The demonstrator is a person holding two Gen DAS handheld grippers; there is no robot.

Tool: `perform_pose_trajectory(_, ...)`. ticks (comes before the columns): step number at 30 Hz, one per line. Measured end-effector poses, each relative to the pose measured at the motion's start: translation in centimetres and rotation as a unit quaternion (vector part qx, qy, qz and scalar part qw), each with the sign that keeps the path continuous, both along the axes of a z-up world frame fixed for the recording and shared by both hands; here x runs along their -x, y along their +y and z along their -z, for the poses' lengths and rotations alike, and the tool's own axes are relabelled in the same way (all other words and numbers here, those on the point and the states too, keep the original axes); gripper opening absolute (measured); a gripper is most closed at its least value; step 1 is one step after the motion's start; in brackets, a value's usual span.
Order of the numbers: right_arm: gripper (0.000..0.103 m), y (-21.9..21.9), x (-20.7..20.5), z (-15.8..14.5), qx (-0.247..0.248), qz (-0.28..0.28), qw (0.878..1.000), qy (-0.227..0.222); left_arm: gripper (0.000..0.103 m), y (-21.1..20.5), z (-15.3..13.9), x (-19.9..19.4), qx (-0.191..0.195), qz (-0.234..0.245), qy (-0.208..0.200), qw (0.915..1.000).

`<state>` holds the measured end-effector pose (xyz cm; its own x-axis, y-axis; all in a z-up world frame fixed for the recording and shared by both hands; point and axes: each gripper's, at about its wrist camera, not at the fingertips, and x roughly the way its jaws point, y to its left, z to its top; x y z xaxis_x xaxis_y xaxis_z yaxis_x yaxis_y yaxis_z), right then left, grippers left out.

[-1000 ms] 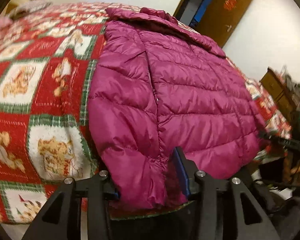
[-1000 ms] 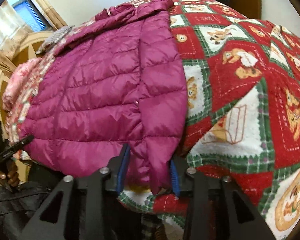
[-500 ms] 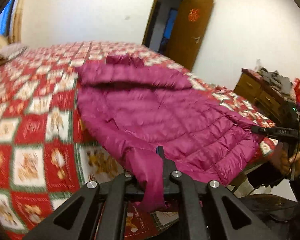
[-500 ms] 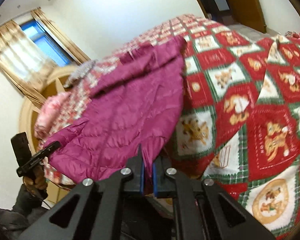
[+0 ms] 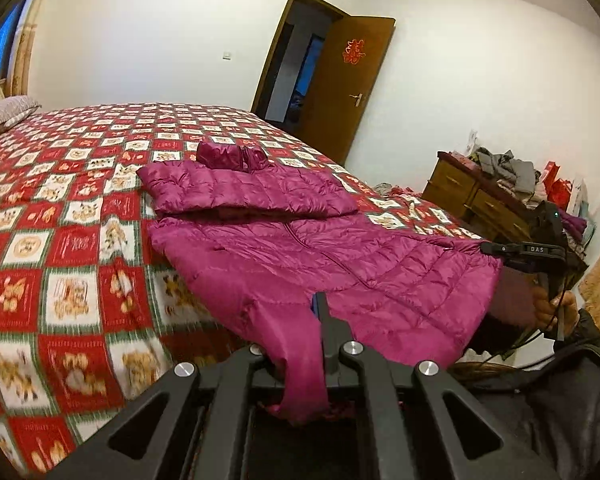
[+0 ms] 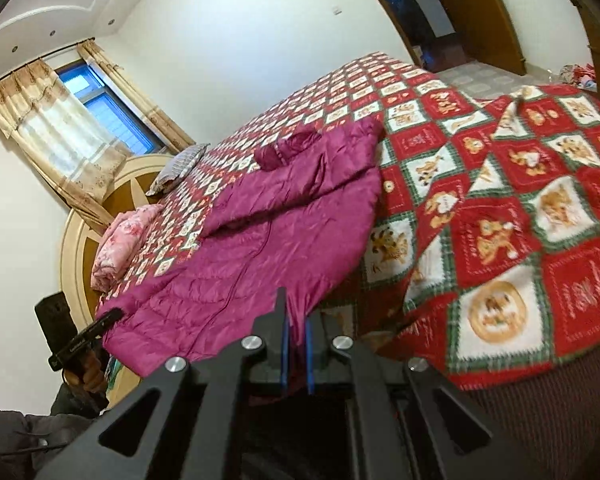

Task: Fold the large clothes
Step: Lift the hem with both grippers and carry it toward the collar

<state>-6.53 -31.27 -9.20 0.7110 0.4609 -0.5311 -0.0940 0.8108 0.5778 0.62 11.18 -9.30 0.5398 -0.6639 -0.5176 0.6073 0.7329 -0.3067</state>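
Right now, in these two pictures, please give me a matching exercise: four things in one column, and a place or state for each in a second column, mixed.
Things:
1. magenta quilted puffer jacket
2. brown wooden door
3. striped grey pillow
4. left claw

Places or states:
A. open, with a red paper cutting on it
B. shut on the jacket's hem
C. spread on the red patchwork bedspread, sleeves folded across
D. at the head of the bed

Pairs: 1-C, 2-A, 3-D, 4-B

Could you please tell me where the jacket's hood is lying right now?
In the left wrist view the hood lies bunched on the checked bedspread at the far end of the magenta jacket, just beyond its folded-over sleeves, towards the open door.
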Motion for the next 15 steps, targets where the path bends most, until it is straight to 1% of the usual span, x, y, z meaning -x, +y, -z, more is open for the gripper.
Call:
perform_pose_trajectory(4,0.009,-0.7,-0.5,-1.2,-0.028,0.012,0.999,-0.018,0.006,0.5,-1.6,0.1,0.016,-0.010,-0.004,0.9998)
perform_pose_trajectory(7,0.009,-0.7,-2.5,-2.5,-0.025,0.014,0.999,-0.025,0.006,0.5,-3.2,-2.6,0.034,-0.026,0.005,0.9991)
perform_pose_trajectory(8,0.009,-0.6,-3.8,-3.1,-0.024,0.012,0.999,-0.028,0.006,0.4,-3.7,-3.7,0.037,-0.034,0.008,0.9987)
perform_pose_trajectory(9,0.009,-0.5,-4.9,-3.7,-0.021,0.011,0.999,-0.034,0.006,0.1,-4.3,-5.5,0.040,-0.046,0.010,0.9981)
perform_pose_trajectory(10,0.009,-0.6,-5.2,-4.0,-0.016,0.012,0.999,-0.038,0.006,0.0,-4.6,-6.7,0.043,-0.055,0.013,0.9975)
perform_pose_trajectory(11,0.009,-0.5,-6.6,-4.5,-0.010,0.015,0.999,-0.040,0.006,0.1,-4.8,-7.3,0.047,-0.059,0.014,0.9970)
perform_pose_trajectory(12,0.009,-0.6,-7.4,-4.8,-0.011,0.015,0.999,-0.043,0.006,-0.1,-5.0,-8.9,0.051,-0.068,0.011,0.9963)
perform_pose_trajectory(15,0.009,-0.8,-10.2,-5.5,-0.002,0.028,0.998,-0.047,0.006,-0.5,-5.2,-11.8,0.050,-0.092,0.014,0.9944)
